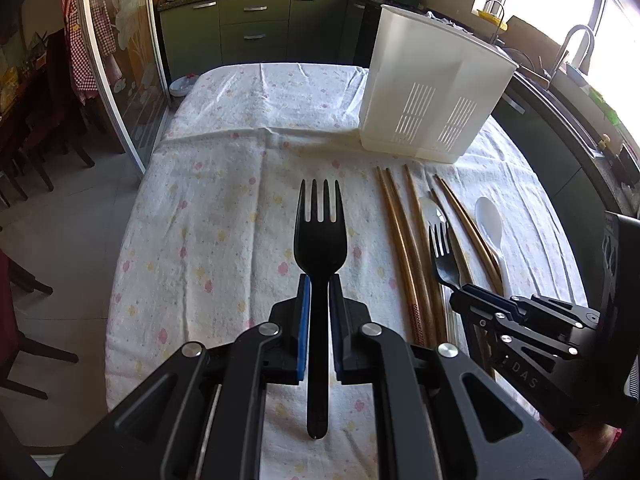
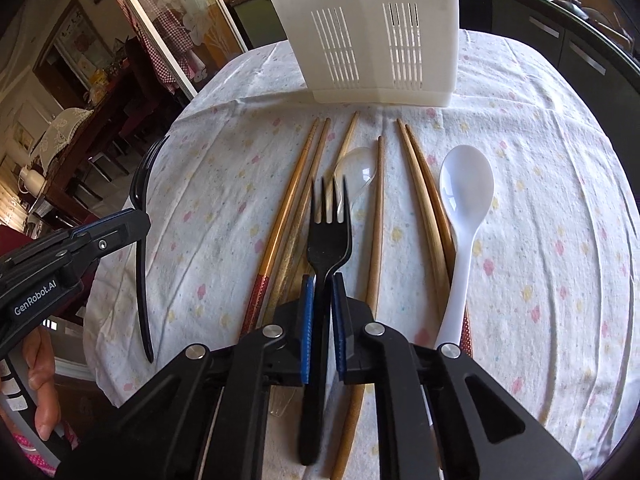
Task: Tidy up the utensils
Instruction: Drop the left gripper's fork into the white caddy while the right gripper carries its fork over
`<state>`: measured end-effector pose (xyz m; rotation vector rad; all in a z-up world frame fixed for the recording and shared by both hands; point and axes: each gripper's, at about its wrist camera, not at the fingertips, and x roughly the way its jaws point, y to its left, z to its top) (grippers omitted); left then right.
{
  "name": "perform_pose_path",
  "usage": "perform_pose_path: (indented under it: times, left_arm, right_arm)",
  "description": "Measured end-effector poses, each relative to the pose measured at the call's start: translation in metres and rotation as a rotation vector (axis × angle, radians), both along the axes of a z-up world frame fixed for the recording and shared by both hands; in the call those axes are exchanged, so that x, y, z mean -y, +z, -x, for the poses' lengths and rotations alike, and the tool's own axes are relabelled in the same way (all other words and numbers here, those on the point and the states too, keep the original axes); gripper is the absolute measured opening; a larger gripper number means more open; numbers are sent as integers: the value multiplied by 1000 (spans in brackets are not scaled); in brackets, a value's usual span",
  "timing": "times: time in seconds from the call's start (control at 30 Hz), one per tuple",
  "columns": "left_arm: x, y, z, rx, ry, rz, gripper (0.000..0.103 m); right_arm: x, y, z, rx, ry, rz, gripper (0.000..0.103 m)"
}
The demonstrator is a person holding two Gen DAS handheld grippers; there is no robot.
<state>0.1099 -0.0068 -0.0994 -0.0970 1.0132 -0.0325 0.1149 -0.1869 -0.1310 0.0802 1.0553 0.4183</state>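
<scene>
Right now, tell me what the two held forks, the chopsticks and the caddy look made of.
Left gripper fork: glossy black, likely plastic.
Right gripper fork: black, thin and shiny; plastic or coated metal, unclear.
Chopsticks: tan grain, likely wood or bamboo.
Caddy: matte, slotted white plastic.

Left wrist view: mounted behind the left gripper (image 1: 319, 300), facing forward along its fingers, angled down over the flowered tablecloth (image 1: 224, 184) toward the green kitchen cabinets (image 1: 256, 28). White utensil caddy (image 1: 432, 92) to far right of centre. Right gripper (image 1: 472, 300) seen at lower right.

Right wrist view: behind the right gripper (image 2: 320, 300), closer to the caddy (image 2: 372, 28), looking straight at its slotted wall. Left gripper (image 2: 120, 228) at left edge.

Shared: caddy, chopsticks (image 2: 292, 188), white spoon (image 2: 464, 188), tablecloth.
</scene>
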Motion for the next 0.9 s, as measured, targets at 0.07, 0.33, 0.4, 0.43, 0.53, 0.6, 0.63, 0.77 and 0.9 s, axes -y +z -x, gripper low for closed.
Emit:
perform_pose_path:
  times: [0.07,0.33,0.4,0.43,0.53,0.6,0.63,0.77,0.9]
  left_arm:
    - [0,1,-1,3,1,-5,9]
    - [13,37,-3,110,-37,-23,9]
    - [18,56,-6,162,-62,-12,9]
    - [21,67,-8,191,-73,-9,9]
    - [32,104,-17,299,-102,-10,9]
    - [38,122,-29,341,-121,-9,9]
    - [40,128,-35,342,-127,-15,9]
    - [52,118,-56,210,-179,-47,9]
    - [55,57,-61,-2,-238,-114,9]
  right_arm:
    - [-1,9,5,55,3,4,9]
    - [17,47,20,221,-4,-53,9]
    - [24,52,21,243,-14,-67,9]
    - [27,54,21,252,-18,-77,9]
    - [37,61,21,270,-31,-106,9]
    - [44,64,21,275,-42,-121,9]
    - [47,66,20,278,-47,-129,9]
    - [62,71,19,282,-66,-152,9]
    - [74,75,19,287,-72,-180,9]
